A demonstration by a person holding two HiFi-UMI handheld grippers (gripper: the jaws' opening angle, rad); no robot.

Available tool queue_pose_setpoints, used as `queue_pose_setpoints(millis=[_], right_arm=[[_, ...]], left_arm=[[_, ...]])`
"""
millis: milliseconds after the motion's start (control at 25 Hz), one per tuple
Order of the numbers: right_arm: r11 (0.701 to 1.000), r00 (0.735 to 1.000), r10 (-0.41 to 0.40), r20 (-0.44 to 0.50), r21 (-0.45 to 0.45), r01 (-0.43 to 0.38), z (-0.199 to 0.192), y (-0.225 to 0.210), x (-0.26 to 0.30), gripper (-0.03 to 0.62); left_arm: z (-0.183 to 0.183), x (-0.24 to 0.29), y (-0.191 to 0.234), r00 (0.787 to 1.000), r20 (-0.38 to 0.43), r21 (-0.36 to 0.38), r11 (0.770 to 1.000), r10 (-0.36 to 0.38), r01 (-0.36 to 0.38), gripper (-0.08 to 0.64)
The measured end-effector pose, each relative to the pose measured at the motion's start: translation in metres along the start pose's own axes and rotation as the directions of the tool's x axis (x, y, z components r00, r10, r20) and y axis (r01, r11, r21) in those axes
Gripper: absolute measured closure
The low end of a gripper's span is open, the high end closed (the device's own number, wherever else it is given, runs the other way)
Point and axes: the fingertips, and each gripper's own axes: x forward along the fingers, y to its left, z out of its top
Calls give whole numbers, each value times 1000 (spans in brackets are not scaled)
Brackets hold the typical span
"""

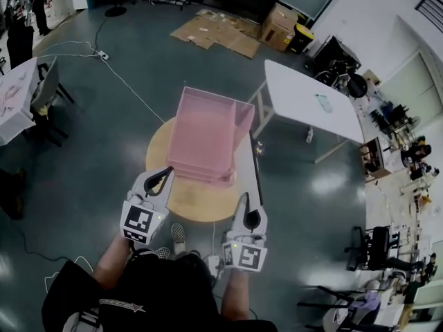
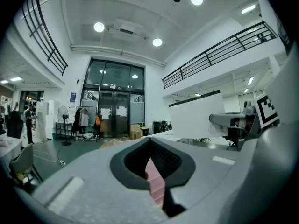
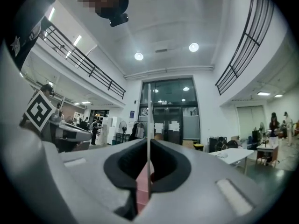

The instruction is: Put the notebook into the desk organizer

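A pink translucent desk organizer (image 1: 204, 133) stands on a round wooden table (image 1: 197, 203). My right gripper (image 1: 250, 214) is shut on a thin notebook (image 1: 249, 171), held upright on edge just right of the organizer. In the right gripper view the notebook (image 3: 149, 125) is a thin vertical line pinched between the jaws of the right gripper (image 3: 149, 190), with pink organizer (image 3: 141, 190) behind. My left gripper (image 1: 167, 175) hovers at the organizer's near left corner, shut and holding nothing. Through the left gripper (image 2: 156, 190) a strip of organizer (image 2: 154, 176) shows.
A white folding table (image 1: 311, 95) stands to the right behind the organizer. Flattened cardboard (image 1: 218, 33) and cables (image 1: 118, 75) lie on the floor beyond. A chair (image 1: 45, 88) is at the left. My shoes (image 1: 178, 234) are at the table's near edge.
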Motion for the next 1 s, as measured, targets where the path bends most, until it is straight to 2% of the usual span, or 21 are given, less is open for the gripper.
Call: queue_pose_setpoints(millis=[240,400,560,600,720,760,840,1000], right_arm=[[995,995,97,-9,-34,-97,-9,3,58,578],[978,988,154,4,-143,-152,-9,10,93,578],[940,972,217,86,-286,-185,3,27,126,578],[927,971,226,81,-323,-190,2,31,134,578],[851,974,208,-93,-474,-227,-22,34,153,578],[829,973,204,-110,-509,-231,-27,36,160,578],[787,973,217,-85,-575,-226,-27,42,174,578],[656,967,248,-63,-723,-215,-31,55,198,578]], left_arm=[[-6,13,30,994,-22,-10,995,102,-103,551],[-11,20,44,987,-49,-15,988,153,-154,551],[-21,25,56,979,-70,-23,981,192,-194,551],[-23,25,59,977,-76,-26,979,200,-202,551],[-30,29,68,969,-95,-35,973,226,-230,551],[-32,31,70,967,-100,-38,970,235,-239,551],[-36,35,73,962,-109,-44,966,250,-256,551],[-42,42,76,954,-123,-52,958,275,-283,551]])
